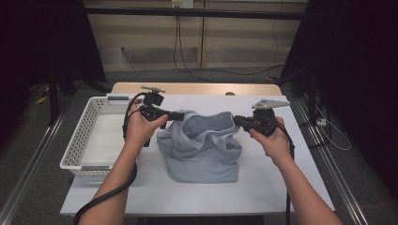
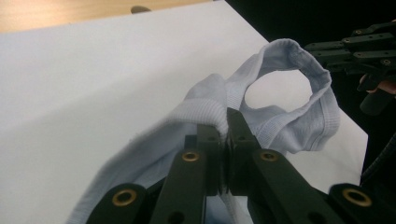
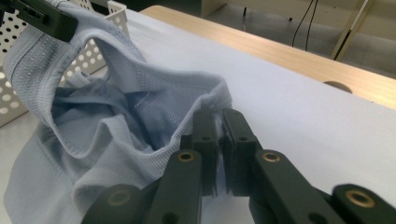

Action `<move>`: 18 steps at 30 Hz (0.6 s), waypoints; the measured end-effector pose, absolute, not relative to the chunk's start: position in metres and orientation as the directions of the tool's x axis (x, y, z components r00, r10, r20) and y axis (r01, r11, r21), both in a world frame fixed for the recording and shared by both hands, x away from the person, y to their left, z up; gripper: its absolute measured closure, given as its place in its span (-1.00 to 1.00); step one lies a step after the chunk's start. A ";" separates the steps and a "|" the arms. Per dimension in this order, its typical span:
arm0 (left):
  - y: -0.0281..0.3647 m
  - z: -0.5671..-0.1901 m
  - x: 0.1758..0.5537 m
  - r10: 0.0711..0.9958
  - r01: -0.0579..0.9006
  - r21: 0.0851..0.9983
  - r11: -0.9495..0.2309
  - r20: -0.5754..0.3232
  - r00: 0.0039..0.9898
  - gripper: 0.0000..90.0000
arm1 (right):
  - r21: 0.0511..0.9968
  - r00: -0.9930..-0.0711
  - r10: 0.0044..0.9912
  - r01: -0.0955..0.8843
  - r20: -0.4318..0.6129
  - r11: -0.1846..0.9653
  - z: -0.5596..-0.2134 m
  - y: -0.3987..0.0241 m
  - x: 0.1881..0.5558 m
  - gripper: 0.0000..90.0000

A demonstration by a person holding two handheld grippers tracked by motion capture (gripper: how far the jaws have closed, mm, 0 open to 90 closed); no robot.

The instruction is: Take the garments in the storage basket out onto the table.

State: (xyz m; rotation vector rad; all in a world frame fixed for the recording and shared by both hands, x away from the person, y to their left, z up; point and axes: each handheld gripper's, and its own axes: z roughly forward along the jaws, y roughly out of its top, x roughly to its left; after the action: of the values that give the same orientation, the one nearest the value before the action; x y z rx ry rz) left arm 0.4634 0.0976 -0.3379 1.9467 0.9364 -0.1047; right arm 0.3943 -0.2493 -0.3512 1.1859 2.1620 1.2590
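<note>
- We hold the light blue knitted garment point(image 1: 199, 150) above the white-covered table point(image 1: 263, 187), left fingers point(image 2: 226, 123) and right fingers point(image 3: 218, 126) each clamped on its ribbed edge.
- Open table lies right of it.
- The white perforated plastic basket point(image 1: 77, 140) stands just left.

This is looking like a lab or a recording room rather than a home. A plain white sheet point(image 1: 263, 187) is covering a wooden table point(image 1: 197, 88), which is standing on grey carpet in the middle of the frame. Dark curtains point(image 1: 42, 42) are hanging at the upper left and along the right side, closing the spot off. Metal rails point(image 1: 28, 154) are running along the floor at both lower sides. Loose black cables point(image 1: 187, 70) are trailing down the pale panelled wall at the top centre, and a white perforated basket point(image 1: 77, 140) is sitting at the table's left edge.
</note>
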 end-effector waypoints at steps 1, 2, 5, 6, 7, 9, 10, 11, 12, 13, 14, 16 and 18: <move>0.098 -0.336 0.465 0.569 0.647 0.717 -0.260 -0.427 0.703 0.94 | 0.843 -0.575 0.813 0.478 0.088 0.247 -0.349 -0.251 0.397 0.91; 0.098 -0.335 0.466 0.570 0.644 0.719 -0.262 -0.423 0.704 0.94 | 0.844 -0.568 0.819 0.477 0.082 0.246 -0.347 -0.252 0.399 0.91; 0.099 -0.332 0.469 0.571 0.645 0.720 -0.254 -0.426 0.701 0.94 | 0.848 -0.564 0.822 0.470 0.075 0.245 -0.344 -0.253 0.403 0.91; 0.098 -0.333 0.470 0.572 0.644 0.720 -0.258 -0.424 0.703 0.94 | 0.848 -0.569 0.819 0.468 0.072 0.250 -0.343 -0.252 0.405 0.91; 0.098 -0.333 0.470 0.572 0.646 0.718 -0.260 -0.424 0.702 0.94 | 0.847 -0.570 0.819 0.467 0.068 0.254 -0.343 -0.251 0.405 0.91; 0.098 -0.334 0.472 0.571 0.646 0.717 -0.262 -0.425 0.703 0.94 | 0.845 -0.572 0.818 0.465 0.060 0.263 -0.342 -0.250 0.406 0.91; 0.099 -0.334 0.472 0.570 0.648 0.715 -0.264 -0.426 0.702 0.94 | 0.844 -0.573 0.818 0.464 0.054 0.269 -0.343 -0.249 0.407 0.91; 0.099 -0.335 0.473 0.573 0.648 0.715 -0.261 -0.426 0.701 0.94 | 0.843 -0.572 0.819 0.465 0.051 0.271 -0.343 -0.249 0.408 0.91; 0.100 -0.334 0.474 0.574 0.650 0.715 -0.258 -0.428 0.698 0.94 | 0.843 -0.570 0.820 0.465 0.051 0.271 -0.343 -0.250 0.409 0.91; 0.100 -0.334 0.475 0.576 0.650 0.715 -0.259 -0.426 0.698 0.94 | 0.843 -0.567 0.822 0.466 0.051 0.269 -0.342 -0.251 0.410 0.91; 0.101 -0.333 0.475 0.576 0.650 0.714 -0.261 -0.426 0.698 0.94 | 0.845 -0.564 0.824 0.465 0.051 0.266 -0.342 -0.251 0.411 0.91; 0.101 -0.333 0.476 0.575 0.650 0.714 -0.259 -0.426 0.698 0.94 | 0.845 -0.567 0.821 0.465 0.056 0.264 -0.340 -0.252 0.413 0.91; 0.101 -0.331 0.476 0.573 0.650 0.714 -0.261 -0.428 0.699 0.94 | 0.844 -0.571 0.820 0.464 0.052 0.270 -0.340 -0.252 0.414 0.91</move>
State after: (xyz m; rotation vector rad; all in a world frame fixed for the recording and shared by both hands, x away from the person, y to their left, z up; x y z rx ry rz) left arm 0.4763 0.1007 -0.3315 1.9431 0.9451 -0.1007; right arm 0.4139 -0.2518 -0.3397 1.1621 2.1503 1.2216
